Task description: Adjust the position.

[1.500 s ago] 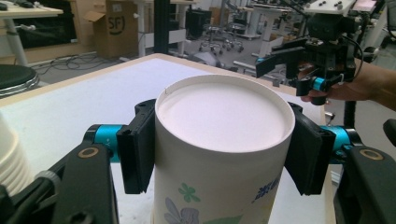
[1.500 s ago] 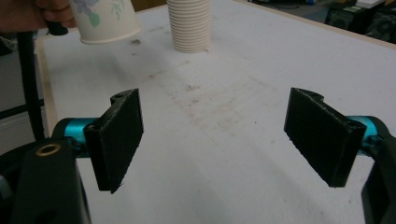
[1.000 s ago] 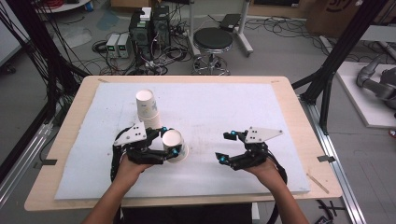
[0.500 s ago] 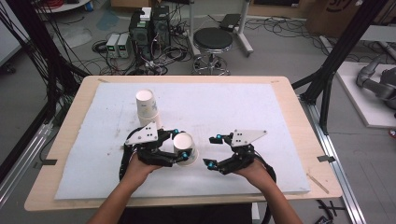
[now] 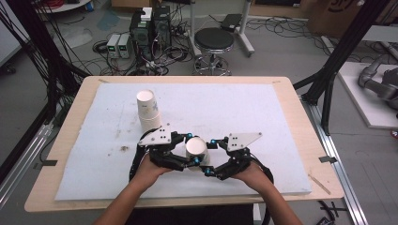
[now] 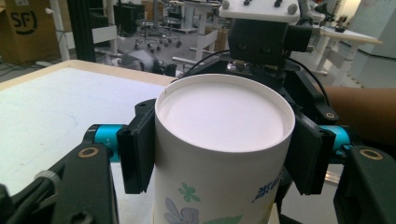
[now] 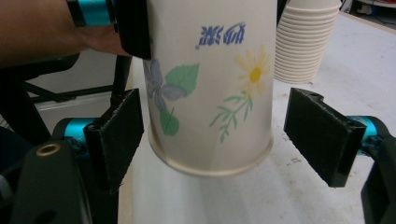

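The paper cup (image 5: pixel 196 149) is held upside down, base up and rim down, just above the white mat (image 5: pixel 263 117) on the table (image 5: pixel 286 86), near the mat's front edge. Its rim shows in the right tool's view as clear of the mat, but slightly blurred. In the left tool's view the cup's lower part runs off the bottom of the frame, so its rim is cut off there.

The left tool (image 6: pixel 219 154) is closed on the cup, its pads pressed flat against the wall just under the base. The right tool (image 7: pixel 233 140) stands wide open around the cup's rim end, a gap showing between each pad and the paper; it holds nothing.

Behind the cup, towards the far left of the mat, stands a stack of cups (image 5: pixel 149 111), also upside down. In the right tool's view its top is cut off by the frame edge and its left side hidden behind the held cup.

Blue characters are printed on the held cup (image 7: pixel 220 33), upside down and too blurred to read, beside a yellow daisy, a purple flower and green leaves. A cardboard box (image 6: pixel 21 28) beyond the table reads "SF".
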Tool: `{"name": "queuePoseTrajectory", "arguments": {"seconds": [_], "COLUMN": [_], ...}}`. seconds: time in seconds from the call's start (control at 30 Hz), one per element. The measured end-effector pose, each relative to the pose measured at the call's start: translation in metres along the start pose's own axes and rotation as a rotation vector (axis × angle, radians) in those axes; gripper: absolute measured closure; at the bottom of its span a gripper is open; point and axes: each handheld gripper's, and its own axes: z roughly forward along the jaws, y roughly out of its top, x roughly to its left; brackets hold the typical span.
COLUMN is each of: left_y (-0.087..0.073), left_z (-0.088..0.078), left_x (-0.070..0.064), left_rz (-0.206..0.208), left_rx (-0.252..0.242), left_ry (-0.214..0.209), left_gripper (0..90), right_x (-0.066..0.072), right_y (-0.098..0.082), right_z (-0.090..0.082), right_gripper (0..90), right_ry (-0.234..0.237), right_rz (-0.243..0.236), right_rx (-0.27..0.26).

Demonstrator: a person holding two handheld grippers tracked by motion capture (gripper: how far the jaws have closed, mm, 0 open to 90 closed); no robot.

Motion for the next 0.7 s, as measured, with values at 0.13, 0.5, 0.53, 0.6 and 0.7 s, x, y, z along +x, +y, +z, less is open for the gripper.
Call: {"name": "queuePoseTrajectory", "arguments": {"seconds": [0.13,0.5,0.53,0.6,0.7], "left_y": [-0.0007,-0.0014,-0.0012,-0.001,-0.0006], "left_z": [0.0036,0.007,0.0066,0.006,0.0056], "left_x": [-0.0009,-0.0004,0.0,0.0,-0.0002], "left_rz": [-0.003,-0.021,-0.02,-0.023,-0.022], "left_rx": [-0.003,-0.03,-0.03,-0.035,-0.035], "left_ry": [-0.023,-0.056,-0.058,-0.057,-0.056], "left_gripper": [35.0,35.2,35.3,35.4,35.2], "right_x": [-0.0002,-0.0012,-0.0015,-0.0019,-0.0018], "right_y": [-0.0001,-0.0031,-0.0034,-0.0034,-0.0027], "right_z": [0.001,0.0071,0.0068,0.0064,0.0055], "right_gripper": [20.4,26.2,27.6,28.3,30.8], "right_ry": [0.014,0.067,0.07,0.073,0.065], "right_rz": [0.007,0.013,0.015,0.015,0.005], "right_rx": [-0.006,-0.013,-0.017,-0.022,-0.026]}}
